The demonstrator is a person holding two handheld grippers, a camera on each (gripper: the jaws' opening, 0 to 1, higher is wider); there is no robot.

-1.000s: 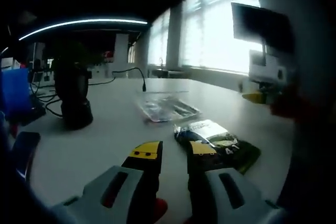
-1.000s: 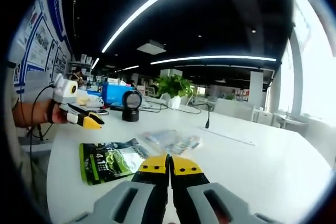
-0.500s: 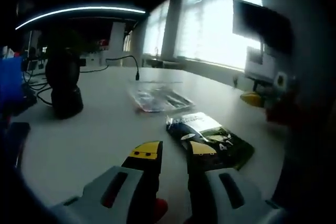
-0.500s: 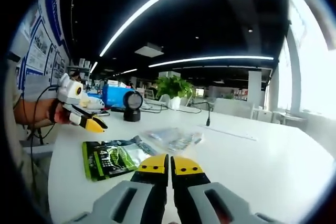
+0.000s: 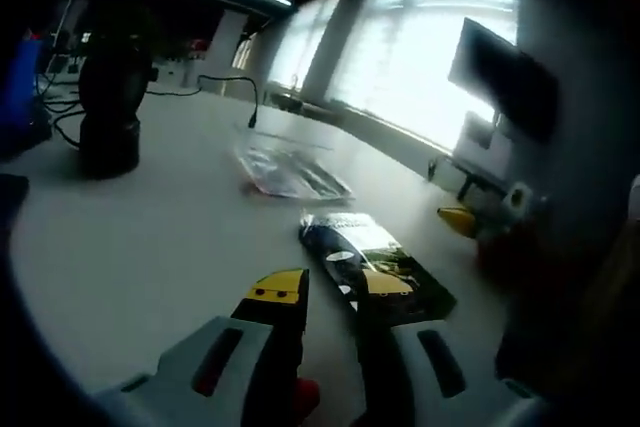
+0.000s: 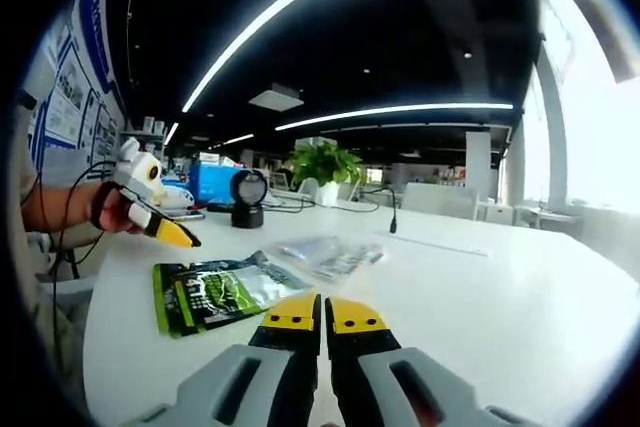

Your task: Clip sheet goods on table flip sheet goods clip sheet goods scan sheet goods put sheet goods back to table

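On the white worktop (image 6: 500, 297), a flat green-and-black foil packet (image 6: 222, 290) lies beside my left gripper (image 5: 332, 289), fingers parted; my right gripper (image 6: 324, 316) hovers, fingers closed, empty.

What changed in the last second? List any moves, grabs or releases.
The left gripper tipped down and eased toward the green packet, its fingers open, holding nothing. Nothing was grabbed or released. The right gripper stays shut and empty; the packet and the clear bag lie flat on the table as before.
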